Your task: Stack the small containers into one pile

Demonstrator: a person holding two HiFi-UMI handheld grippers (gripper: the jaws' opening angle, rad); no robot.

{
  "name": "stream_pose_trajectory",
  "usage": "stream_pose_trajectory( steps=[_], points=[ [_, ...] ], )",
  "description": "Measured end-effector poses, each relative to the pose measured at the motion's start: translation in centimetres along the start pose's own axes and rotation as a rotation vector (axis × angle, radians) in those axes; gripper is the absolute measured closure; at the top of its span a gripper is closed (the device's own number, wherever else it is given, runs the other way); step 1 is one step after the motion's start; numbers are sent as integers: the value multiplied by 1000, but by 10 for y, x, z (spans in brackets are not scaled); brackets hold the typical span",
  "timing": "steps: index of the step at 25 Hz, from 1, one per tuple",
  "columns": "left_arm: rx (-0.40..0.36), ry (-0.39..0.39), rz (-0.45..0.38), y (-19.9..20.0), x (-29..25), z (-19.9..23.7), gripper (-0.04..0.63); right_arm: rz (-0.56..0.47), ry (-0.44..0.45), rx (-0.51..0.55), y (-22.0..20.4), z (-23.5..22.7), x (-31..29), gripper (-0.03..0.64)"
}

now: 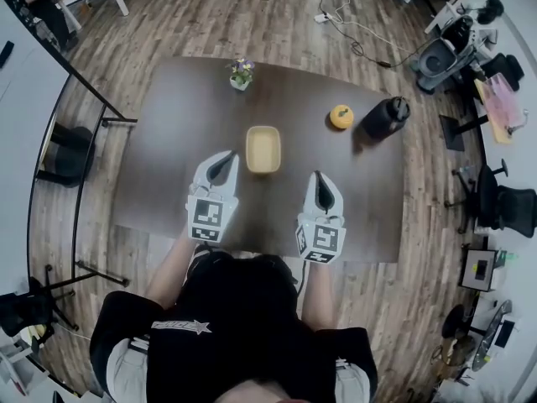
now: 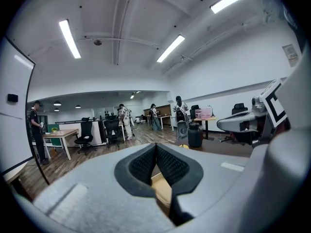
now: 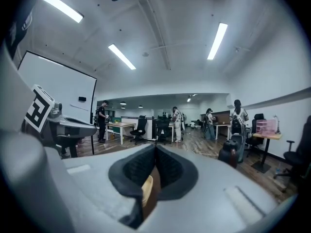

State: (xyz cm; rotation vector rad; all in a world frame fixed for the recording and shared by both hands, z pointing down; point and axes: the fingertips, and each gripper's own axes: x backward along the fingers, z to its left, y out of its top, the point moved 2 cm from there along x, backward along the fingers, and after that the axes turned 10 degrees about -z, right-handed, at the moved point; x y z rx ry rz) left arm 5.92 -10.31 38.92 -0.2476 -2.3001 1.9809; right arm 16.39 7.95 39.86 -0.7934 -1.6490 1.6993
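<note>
One small pale-yellow container [image 1: 263, 149] lies on the dark table [image 1: 168, 141], open side up, near the middle. My left gripper [image 1: 227, 158] rests just left of it with its tips pointing at the container's near left corner. My right gripper [image 1: 317, 177] sits to the container's right and a little nearer to me. Both pairs of jaws stand closed tip to tip with nothing between them. In the left gripper view the container [image 2: 163, 188] peeks out under the closed left gripper [image 2: 155, 145]. Under the closed right gripper [image 3: 155, 147] shows an edge of the container [image 3: 146, 190].
At the table's far edge stands a small flower pot [image 1: 242, 74]. An orange round object [image 1: 341, 116] and a black jug [image 1: 386, 117] sit at the far right. Office chairs [image 1: 503, 204] and cables [image 1: 352, 23] surround the table, and people stand far off in the room.
</note>
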Motion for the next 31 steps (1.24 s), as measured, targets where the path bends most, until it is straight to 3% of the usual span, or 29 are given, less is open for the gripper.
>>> stream_pose_trajectory(
  steps=[31],
  points=[
    [-1,-3,6,0,10,-5,584,15,16,-18,-7,6,9,612]
  ],
)
